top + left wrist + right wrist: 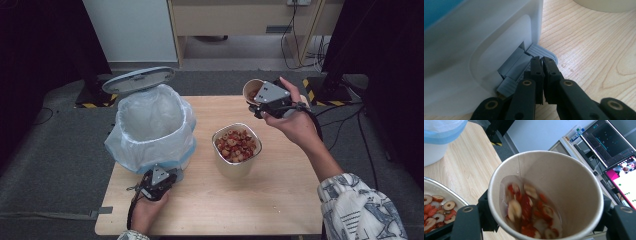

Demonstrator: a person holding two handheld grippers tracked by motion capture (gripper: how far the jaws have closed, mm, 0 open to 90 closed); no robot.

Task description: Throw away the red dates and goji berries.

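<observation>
The left claw (543, 65) had its two black jaws pressed together with nothing between them, their tips resting on the grey ribbed plastic foot pedal (541, 51) at the base of the white plastic pedal bin (481, 50). In the high view the left claw (159, 181) sat low against the front of that bin (150, 125), near the front left corner of the pale wooden desk (280, 195), with the person's left hand (146, 212) behind it. The bin was lined with a white, blue-edged plastic bag (175, 157) folded over its rim, and its grey oval lid (138, 80) stood raised at the back.

The right claw (267, 102) was pinching a brown paper cup (252, 90), one jaw on each side of the cup's wall. From the right gripper view the cup (574, 185) was tilted towards the camera, with red and cream dried fruit slices (529, 210) lying against its lower inner side. The person's right hand (292, 122) held the claw above the far edge of the desk, right of the middle, and a patterned white and blue sleeve (360, 210) showed at the front right corner.

Between the two claws, near the middle of the desk, stood a cream square-mouthed paper tub (236, 150) heaped with the same red and cream slices (236, 144). It stood just beside the bin and apart from the cup.
</observation>
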